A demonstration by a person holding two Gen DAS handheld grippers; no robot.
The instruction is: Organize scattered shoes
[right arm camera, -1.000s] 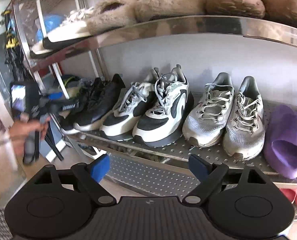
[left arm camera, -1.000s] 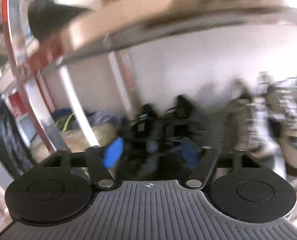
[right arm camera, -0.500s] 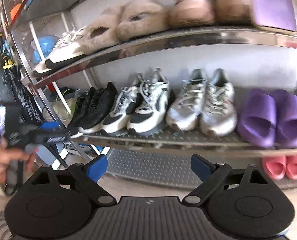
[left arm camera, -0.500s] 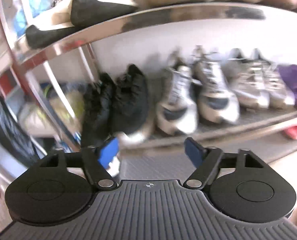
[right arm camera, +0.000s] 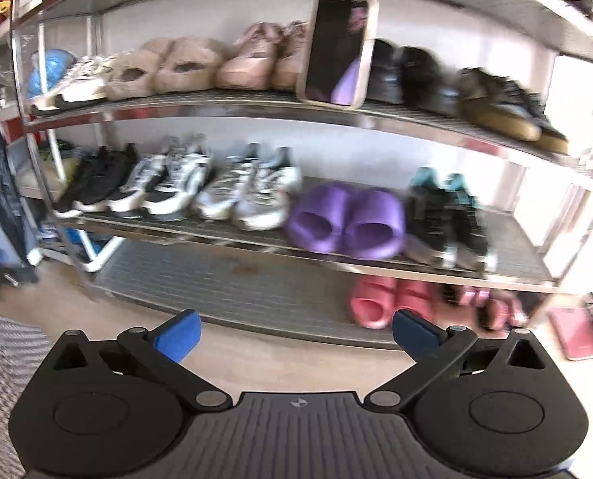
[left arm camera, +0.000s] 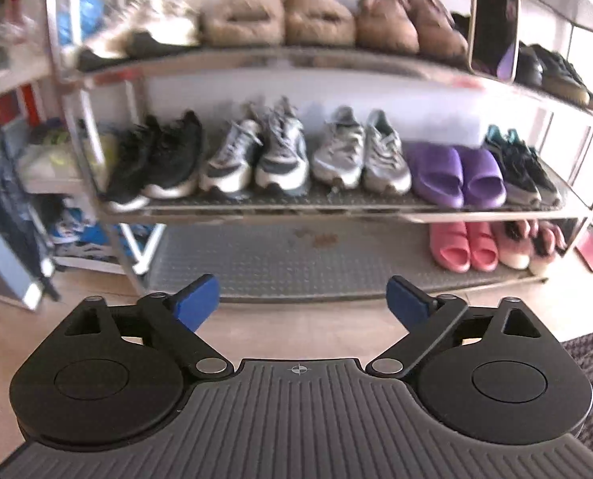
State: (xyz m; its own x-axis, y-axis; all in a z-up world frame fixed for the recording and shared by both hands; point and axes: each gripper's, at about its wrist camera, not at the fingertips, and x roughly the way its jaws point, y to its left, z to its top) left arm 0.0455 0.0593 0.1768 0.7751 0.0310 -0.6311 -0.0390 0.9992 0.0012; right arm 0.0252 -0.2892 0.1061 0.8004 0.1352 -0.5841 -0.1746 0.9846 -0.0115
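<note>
A metal shoe rack holds paired shoes. On its middle shelf stand black sneakers, grey-white sneakers, silver sneakers, purple slides and teal-black sneakers. Fluffy tan slippers sit on the upper shelf. Pink slides sit on the bottom shelf. My left gripper is open and empty, well back from the rack. My right gripper is open and empty, also back from the rack.
A phone leans upright on the upper shelf, also in the left wrist view. A dark rug lies at the right, a patterned rug at the left. Clutter and bags stand left of the rack.
Both grippers have pulled back from the rack and swung right, so the whole rack shows. Both stay open and empty. The left gripper is no longer seen in the right wrist view.
</note>
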